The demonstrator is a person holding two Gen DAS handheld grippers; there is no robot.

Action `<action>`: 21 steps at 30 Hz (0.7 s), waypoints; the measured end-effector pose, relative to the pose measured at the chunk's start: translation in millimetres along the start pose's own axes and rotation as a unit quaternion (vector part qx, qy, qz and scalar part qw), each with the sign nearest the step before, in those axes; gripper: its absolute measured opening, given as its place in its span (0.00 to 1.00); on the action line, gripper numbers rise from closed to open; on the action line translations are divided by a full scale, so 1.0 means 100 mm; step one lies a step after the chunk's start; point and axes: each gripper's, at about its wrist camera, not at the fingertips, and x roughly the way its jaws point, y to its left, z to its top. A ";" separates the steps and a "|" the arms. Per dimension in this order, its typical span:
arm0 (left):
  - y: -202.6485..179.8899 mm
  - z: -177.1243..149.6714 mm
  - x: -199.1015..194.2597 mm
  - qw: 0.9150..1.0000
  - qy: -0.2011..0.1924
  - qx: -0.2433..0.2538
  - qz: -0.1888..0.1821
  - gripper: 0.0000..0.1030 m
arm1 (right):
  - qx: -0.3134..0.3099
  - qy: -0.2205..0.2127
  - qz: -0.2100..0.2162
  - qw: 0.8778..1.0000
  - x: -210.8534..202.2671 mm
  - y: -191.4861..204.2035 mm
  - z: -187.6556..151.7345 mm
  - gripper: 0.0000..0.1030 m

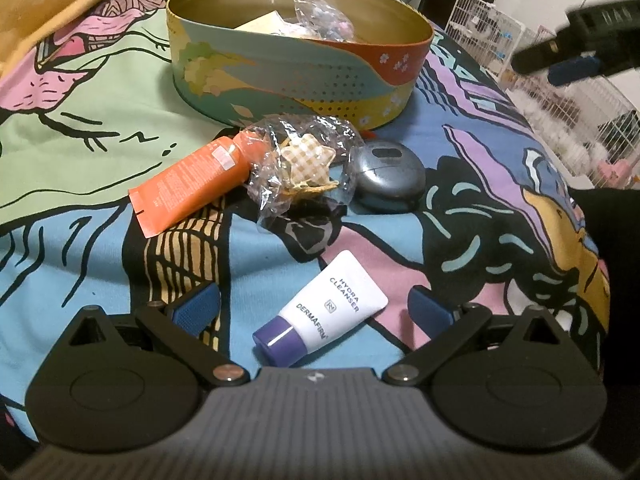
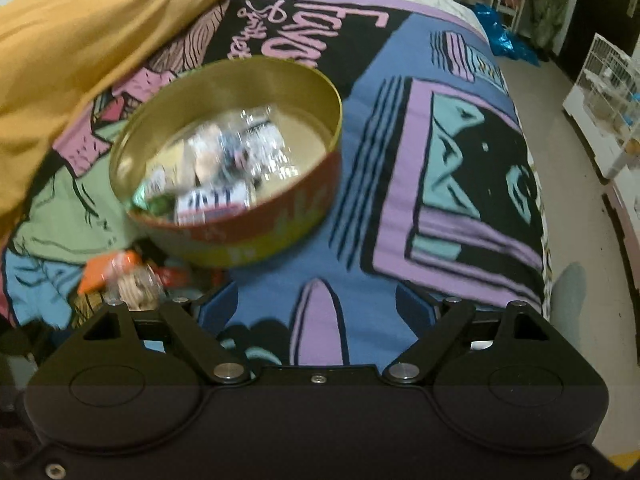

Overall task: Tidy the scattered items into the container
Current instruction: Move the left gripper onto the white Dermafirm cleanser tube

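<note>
A round decorated tin (image 1: pixel 304 80) stands on the bed with packets and a plastic bag inside. In front of it lie an orange tube (image 1: pixel 192 184), a checked star clip in a clear bag (image 1: pixel 304 160) and a grey oval case (image 1: pixel 386 176). A white tube with a purple cap (image 1: pixel 332 304) lies between the fingers of my left gripper (image 1: pixel 316 304), which is open, its pads clear of the tube. My right gripper (image 2: pixel 316 304) is open and empty over the bedspread, to the right of and nearer than the tin (image 2: pixel 240 236). The orange tube (image 2: pixel 104 270) shows blurred at its left.
A patterned bedspread (image 2: pixel 440 160) covers the bed. A yellow blanket (image 2: pixel 80 40) is heaped at the back left. The bed's right edge drops to the floor (image 2: pixel 580 240), where white wire cages (image 1: pixel 560 92) stand.
</note>
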 end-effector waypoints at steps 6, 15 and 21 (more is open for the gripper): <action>-0.06 -0.02 0.02 1.000 0.003 0.022 0.015 0.99 | 0.001 -0.024 -0.001 1.000 0.04 0.03 -0.30 0.84; -0.06 -0.02 -0.01 0.999 -0.004 0.026 0.038 0.75 | -0.004 -0.036 -0.003 0.999 0.30 0.05 -0.60 0.86; 0.05 0.02 -0.06 0.999 -0.013 -0.005 0.036 0.41 | 0.023 -0.040 0.019 0.999 0.39 0.02 -0.65 0.88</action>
